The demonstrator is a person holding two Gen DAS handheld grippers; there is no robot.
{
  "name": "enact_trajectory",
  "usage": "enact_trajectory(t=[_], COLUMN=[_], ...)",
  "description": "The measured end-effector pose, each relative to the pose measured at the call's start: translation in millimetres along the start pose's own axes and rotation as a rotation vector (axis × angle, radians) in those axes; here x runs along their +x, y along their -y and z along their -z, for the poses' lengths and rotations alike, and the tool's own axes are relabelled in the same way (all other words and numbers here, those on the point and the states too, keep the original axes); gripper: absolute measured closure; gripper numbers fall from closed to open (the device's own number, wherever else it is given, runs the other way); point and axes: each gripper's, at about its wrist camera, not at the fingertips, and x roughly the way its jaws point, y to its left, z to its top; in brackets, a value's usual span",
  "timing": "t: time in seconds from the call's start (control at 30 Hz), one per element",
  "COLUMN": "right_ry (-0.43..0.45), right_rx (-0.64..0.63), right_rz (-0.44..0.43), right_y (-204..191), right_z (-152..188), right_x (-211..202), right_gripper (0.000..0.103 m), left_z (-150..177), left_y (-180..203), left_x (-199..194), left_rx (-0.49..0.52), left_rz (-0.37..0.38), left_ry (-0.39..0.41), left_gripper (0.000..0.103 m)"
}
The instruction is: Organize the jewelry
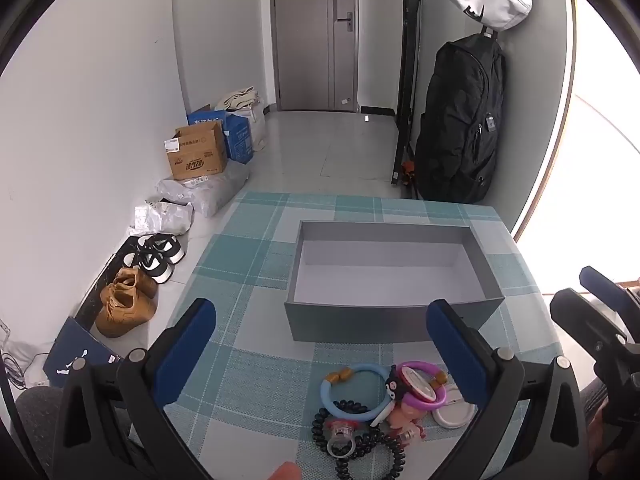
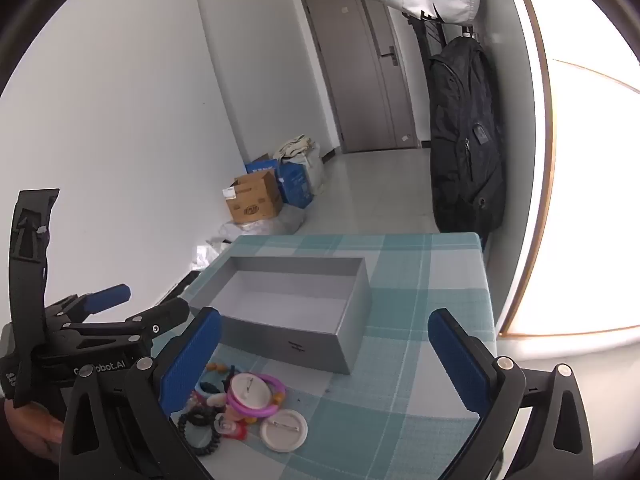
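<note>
Two grippers hover jaws apart, the jewelry pile (image 1: 380, 404) just below the left gripper (image 1: 324, 344), probably nearer than the right gripper (image 2: 324, 354).

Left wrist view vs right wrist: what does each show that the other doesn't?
Only the left wrist view shows the shoes on the floor and the blue bracelet in full. Only the right wrist view shows the left gripper from the side and the white badge's pin back. Both share the empty grey box, the pink bracelet, the checked tablecloth and the black backpack.
</note>
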Motion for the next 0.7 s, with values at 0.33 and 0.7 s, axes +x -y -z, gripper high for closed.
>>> enact_trajectory(t=[0.33, 0.7], right_ry=[-0.005, 0.002], right_rx=[0.003, -0.012], right_rz=[-0.009, 0.000], right_y=[1.2, -2.5], right_z=[1.2, 1.0], right_x=[-0.7, -0.9], right_gripper=[0.000, 0.000], left_z=[-2.5, 0.1], left_y=[-1.1, -0.6], left_x=[-4.4, -2.3], left_rx=[0.013, 0.012], left_rz=[-0.003, 0.002], left_ry=[0.003, 0.005], left_gripper=[0.001, 0.001])
